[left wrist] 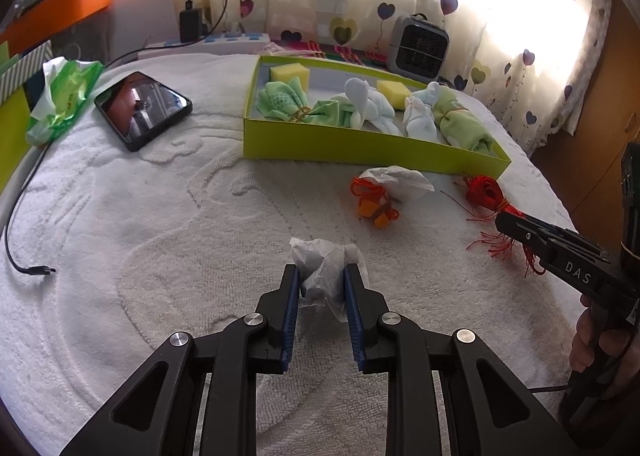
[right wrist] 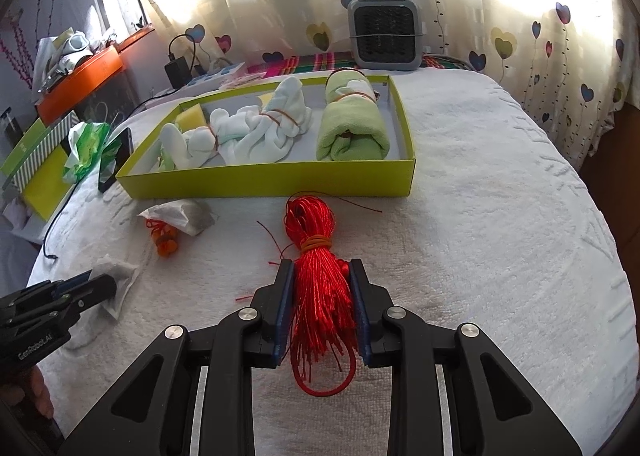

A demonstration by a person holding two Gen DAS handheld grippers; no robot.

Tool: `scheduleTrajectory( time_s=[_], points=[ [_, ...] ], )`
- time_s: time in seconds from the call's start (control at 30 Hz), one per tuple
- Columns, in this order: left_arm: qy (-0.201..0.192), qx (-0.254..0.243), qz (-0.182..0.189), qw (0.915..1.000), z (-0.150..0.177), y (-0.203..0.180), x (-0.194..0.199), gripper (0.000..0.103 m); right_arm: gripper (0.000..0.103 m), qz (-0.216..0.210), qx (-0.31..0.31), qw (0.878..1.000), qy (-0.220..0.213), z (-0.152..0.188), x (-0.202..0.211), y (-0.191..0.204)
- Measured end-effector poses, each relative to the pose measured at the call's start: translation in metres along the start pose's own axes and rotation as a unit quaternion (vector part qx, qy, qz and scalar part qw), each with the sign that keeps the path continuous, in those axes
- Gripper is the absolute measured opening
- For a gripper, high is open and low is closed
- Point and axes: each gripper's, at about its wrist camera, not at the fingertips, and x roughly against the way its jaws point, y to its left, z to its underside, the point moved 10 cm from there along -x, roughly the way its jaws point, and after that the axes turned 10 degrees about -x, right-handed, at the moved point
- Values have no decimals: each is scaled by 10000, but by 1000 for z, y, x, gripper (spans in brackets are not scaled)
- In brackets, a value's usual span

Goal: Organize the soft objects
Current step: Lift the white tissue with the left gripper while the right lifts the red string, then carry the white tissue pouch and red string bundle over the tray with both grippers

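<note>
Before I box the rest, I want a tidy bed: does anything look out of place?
Yes. A crumpled tissue and a small orange bundle lie loose on the towel just outside the green box, while the rolled cloths sit inside. Stray red threads trail from the red cord.

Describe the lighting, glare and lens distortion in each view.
Left wrist view: the backlit curtain blows out to white, the phone screen mirrors the room, the fisheye bends the green box and darkens the corners. Right wrist view: the same washed-out curtain, the towel-covered surface bulges, and the red thread bundle stays sharp.
</note>
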Motion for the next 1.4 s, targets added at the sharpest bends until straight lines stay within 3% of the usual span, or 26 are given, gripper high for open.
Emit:
scheduleTrajectory(
  time_s=[0.73, 1.4],
  points=[
    [-269, -230, -29, 9994, -16, -4, 13, 21, 28, -261, -27, 9995, -171, -4, 15, 13],
    [-562, -112, 87, 9983, -49, 6, 20, 21, 28, -320, -34, 9983, -477, -26, 28, 22]
  ],
)
